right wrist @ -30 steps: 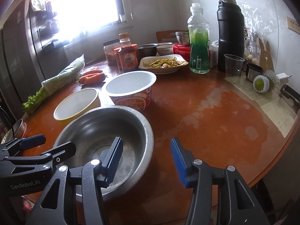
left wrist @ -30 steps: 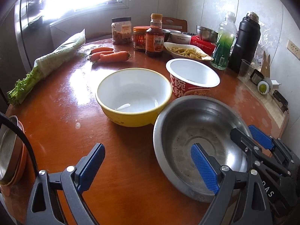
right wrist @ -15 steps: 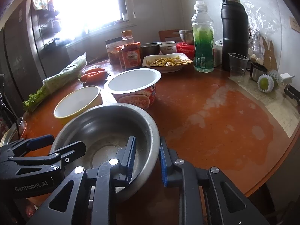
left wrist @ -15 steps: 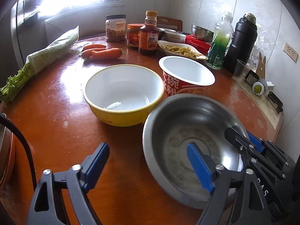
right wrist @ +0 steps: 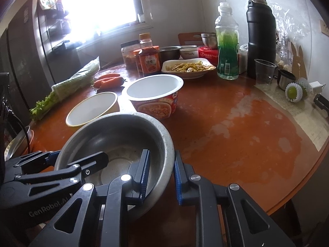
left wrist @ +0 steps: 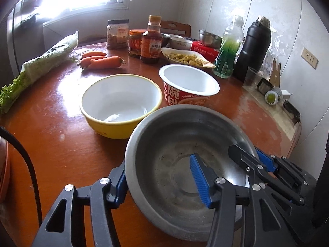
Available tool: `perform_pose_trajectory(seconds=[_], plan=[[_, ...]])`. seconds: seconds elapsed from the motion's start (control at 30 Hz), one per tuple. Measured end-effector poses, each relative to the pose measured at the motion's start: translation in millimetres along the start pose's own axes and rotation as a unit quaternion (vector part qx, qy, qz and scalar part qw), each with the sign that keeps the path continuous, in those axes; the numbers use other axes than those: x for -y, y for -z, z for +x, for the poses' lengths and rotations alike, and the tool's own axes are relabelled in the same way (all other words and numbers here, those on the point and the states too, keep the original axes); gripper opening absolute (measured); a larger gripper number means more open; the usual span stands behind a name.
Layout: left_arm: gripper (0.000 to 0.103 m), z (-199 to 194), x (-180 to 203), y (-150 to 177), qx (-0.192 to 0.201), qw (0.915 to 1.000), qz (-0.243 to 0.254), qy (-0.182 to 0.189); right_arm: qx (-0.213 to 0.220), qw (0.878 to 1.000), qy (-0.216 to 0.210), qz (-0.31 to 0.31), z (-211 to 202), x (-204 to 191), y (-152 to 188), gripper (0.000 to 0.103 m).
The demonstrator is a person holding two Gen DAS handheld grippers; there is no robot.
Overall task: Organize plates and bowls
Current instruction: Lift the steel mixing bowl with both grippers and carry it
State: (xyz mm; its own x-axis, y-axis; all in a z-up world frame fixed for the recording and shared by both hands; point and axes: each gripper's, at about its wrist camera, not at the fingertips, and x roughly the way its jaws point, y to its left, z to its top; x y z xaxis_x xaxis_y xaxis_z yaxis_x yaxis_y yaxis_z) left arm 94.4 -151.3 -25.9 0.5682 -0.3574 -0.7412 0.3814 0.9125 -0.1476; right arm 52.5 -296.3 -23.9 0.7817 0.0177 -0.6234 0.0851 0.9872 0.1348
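Observation:
A large steel bowl [left wrist: 176, 156] [right wrist: 115, 135] is held tilted just above the brown table near its front edge. My right gripper [right wrist: 160, 177] is shut on its right rim, one finger inside and one outside. My left gripper [left wrist: 158, 177] straddles its left rim with a wide gap between the fingers. A yellow bowl [left wrist: 121, 103] [right wrist: 92, 109] and a red noodle cup [left wrist: 189, 86] [right wrist: 154, 94] stand just behind it.
Carrots [left wrist: 100, 61], bagged greens [left wrist: 41, 65], sauce jars [left wrist: 151, 41], a plate of food [left wrist: 185, 57], a green bottle [right wrist: 227, 47], a black flask [right wrist: 261, 35], a plastic cup [right wrist: 264, 70] and small bowls [right wrist: 188, 52] crowd the back. Stacked plates [right wrist: 16, 146] sit at the left edge.
My right gripper closed on the steel bowl's rim and lifted it. My left gripper moved right so its fingers now straddle the bowl's left rim.

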Motion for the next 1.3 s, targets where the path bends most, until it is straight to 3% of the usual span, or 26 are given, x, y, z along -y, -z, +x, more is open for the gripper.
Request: perform_pose_trajectory(seconds=[0.37, 0.6, 1.3], plan=[[0.056, -67.2, -24.6, 4.1, 0.049, 0.9984, -0.003, -0.027, 0.044, 0.997, -0.055, -0.015, -42.2, -39.5, -10.4, 0.022], [0.056, -98.1, -51.1, 12.9, 0.066, 0.9966, -0.015, -0.048, 0.041, 0.995, -0.072, -0.047, -47.8, -80.0, -10.7, 0.022], [0.056, -69.8, -97.5, 47.7, 0.025, 0.9966, -0.038, -0.068, -0.019, 0.993, -0.070, -0.095, -12.3, -123.4, 11.4, 0.022]])
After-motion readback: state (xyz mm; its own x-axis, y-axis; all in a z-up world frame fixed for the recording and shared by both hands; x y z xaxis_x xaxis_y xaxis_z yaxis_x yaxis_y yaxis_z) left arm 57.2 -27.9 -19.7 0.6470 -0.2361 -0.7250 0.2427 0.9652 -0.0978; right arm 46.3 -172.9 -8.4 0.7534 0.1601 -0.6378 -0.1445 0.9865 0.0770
